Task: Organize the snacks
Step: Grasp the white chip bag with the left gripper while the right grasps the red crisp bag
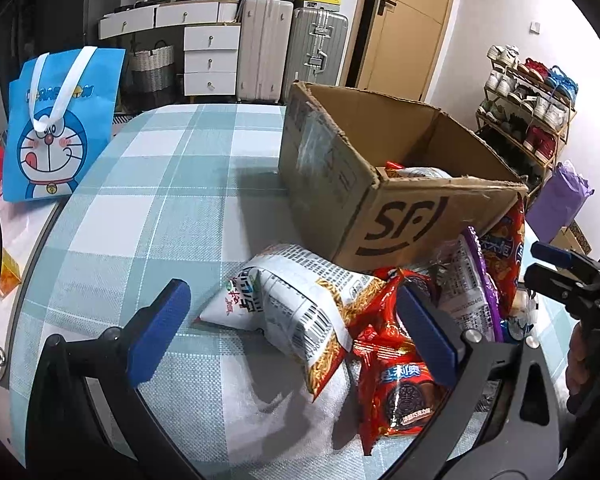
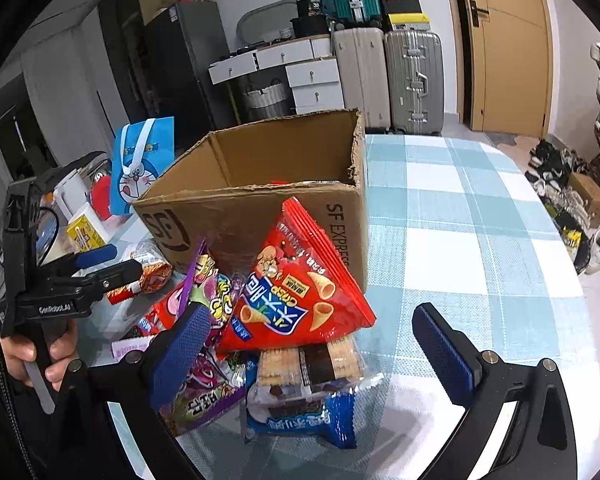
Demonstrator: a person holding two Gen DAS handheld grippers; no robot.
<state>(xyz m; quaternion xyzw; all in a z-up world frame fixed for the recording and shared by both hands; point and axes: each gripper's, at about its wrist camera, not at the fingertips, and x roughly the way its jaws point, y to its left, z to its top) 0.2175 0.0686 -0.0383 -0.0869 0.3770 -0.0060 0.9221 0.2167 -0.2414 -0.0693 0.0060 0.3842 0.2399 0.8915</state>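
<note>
An open cardboard box [image 1: 384, 200] [image 2: 252, 216] marked SF stands on the checked tablecloth [image 1: 160, 200] [image 2: 460, 220]; a packet [image 1: 412, 172] shows inside it. Loose snacks are piled against its front. My left gripper [image 1: 294, 336] is open, a white noodle-snack bag [image 1: 300, 304] lying between its blue fingers and a red cookie pack [image 1: 396, 384] under the right one. My right gripper [image 2: 312, 356] is open over a red cone-crisps bag [image 2: 292, 300], a blue biscuit pack [image 2: 300, 396] and a purple bag [image 2: 204, 384]. Each gripper shows in the other view: left gripper [image 2: 120, 262], right gripper [image 1: 536, 260].
A blue cartoon tote bag [image 1: 56, 128] [image 2: 144, 160] stands at the table's left edge, near a yellow carton [image 2: 84, 236]. Behind the table are suitcases [image 1: 292, 52], white drawers [image 1: 210, 60] and a door [image 2: 508, 48]. A shoe rack [image 1: 528, 108] stands on the right.
</note>
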